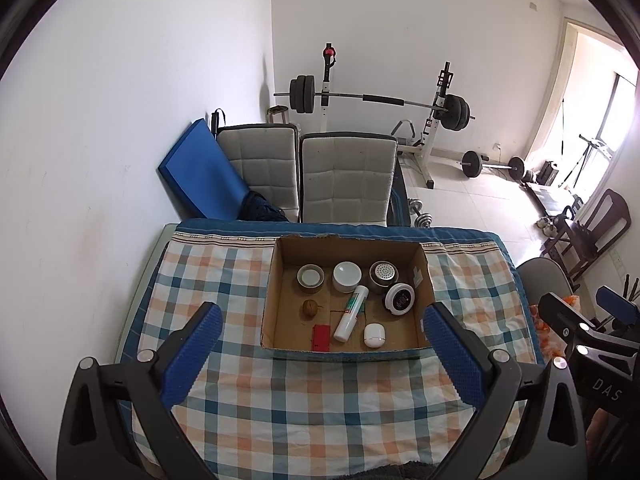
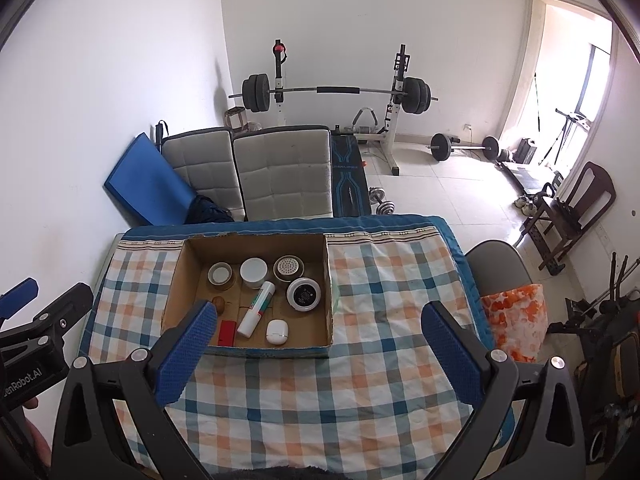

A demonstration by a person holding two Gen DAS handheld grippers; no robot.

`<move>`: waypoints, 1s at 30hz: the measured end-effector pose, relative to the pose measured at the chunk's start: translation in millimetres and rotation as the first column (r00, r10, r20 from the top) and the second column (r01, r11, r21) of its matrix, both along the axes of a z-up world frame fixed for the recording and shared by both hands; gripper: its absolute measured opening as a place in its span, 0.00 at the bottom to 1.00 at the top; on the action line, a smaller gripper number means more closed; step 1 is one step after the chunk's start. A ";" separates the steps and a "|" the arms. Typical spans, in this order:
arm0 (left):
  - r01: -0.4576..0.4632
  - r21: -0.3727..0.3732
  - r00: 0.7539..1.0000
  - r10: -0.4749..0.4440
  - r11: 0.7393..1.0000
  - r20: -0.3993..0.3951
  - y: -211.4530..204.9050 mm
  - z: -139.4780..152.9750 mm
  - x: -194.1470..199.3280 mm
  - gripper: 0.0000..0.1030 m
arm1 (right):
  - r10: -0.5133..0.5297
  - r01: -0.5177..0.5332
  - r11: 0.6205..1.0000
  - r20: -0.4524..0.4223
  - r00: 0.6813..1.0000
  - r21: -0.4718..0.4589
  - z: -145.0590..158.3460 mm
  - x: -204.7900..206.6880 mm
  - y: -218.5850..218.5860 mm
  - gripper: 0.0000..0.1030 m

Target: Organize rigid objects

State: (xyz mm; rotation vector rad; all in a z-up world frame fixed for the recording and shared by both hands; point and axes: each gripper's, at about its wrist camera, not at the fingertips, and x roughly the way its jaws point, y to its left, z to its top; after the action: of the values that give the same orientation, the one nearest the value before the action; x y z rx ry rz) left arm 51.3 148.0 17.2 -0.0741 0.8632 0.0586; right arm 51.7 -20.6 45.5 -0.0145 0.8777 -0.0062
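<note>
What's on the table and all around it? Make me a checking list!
Surface: table under a checked cloth.
Job's things: cardboard box holds three round tins, black-lidded jar, white tube, walnut, red block, small white case.
Clutter: nothing seen on the cloth.
Grippers: left tool open, empty; right tool open, empty.
Cables: nothing seen.
Surroundings: two chairs, blue mat, barbell rack, dumbbells.

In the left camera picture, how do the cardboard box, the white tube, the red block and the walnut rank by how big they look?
Largest to smallest:
1. Cardboard box, by far.
2. White tube, lying slanted inside the box.
3. Red block.
4. Walnut.
The block and walnut look close in size, and the block lies nearer the camera, so that order is unsure.
</note>
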 end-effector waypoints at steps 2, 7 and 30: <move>0.000 0.001 1.000 0.000 1.000 0.004 -1.4 0.6 -2.4 1.00 | -0.002 0.002 1.000 0.004 1.000 -0.001 0.2 -1.2 -0.2 1.00; 0.000 0.000 1.000 0.000 1.000 0.012 -2.8 2.3 -6.0 1.00 | -0.010 0.010 1.000 0.016 1.000 -0.003 2.8 -7.0 -1.1 1.00; 0.003 0.001 1.000 -0.003 1.000 0.014 -8.6 10.5 -13.1 1.00 | -0.016 0.016 1.000 0.039 0.999 -0.004 10.3 -18.6 -0.9 1.00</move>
State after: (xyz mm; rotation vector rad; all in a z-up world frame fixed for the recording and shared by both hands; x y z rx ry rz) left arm 38.2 139.3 27.7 -0.0725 0.8495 0.0556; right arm 33.1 -21.5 55.8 -0.0113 0.8387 -0.0237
